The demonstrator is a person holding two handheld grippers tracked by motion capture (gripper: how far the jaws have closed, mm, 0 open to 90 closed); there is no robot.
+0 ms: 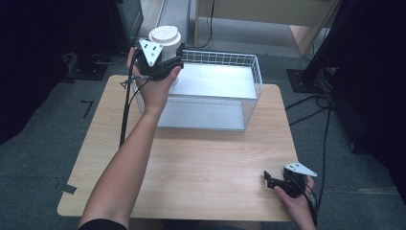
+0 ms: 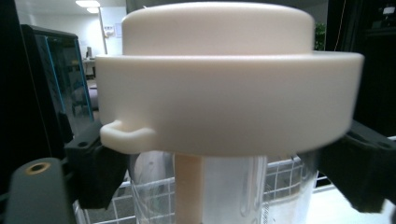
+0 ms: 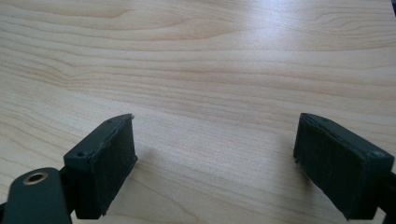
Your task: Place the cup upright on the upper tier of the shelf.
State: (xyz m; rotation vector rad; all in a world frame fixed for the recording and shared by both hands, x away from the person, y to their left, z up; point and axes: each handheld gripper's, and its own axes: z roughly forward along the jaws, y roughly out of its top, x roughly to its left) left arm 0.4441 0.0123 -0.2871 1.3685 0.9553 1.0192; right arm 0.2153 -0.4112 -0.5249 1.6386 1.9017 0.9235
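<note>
Wooden table (image 1: 191,163): bare light-grain top, carrying the basket at its far side. White wire basket (image 1: 253,72): open, with a pale flat floor; best entered from above, well inside the rim. Clear cup (image 2: 224,196) with white lid (image 1: 165,37): upright, above the basket's far left corner, pinched between the jaws of my left gripper (image 1: 160,64) just under the lid; I judge a level, slow descent wisest. Right gripper (image 1: 280,184): jaws spread wide, holding nothing, low over the near right table edge.
</note>
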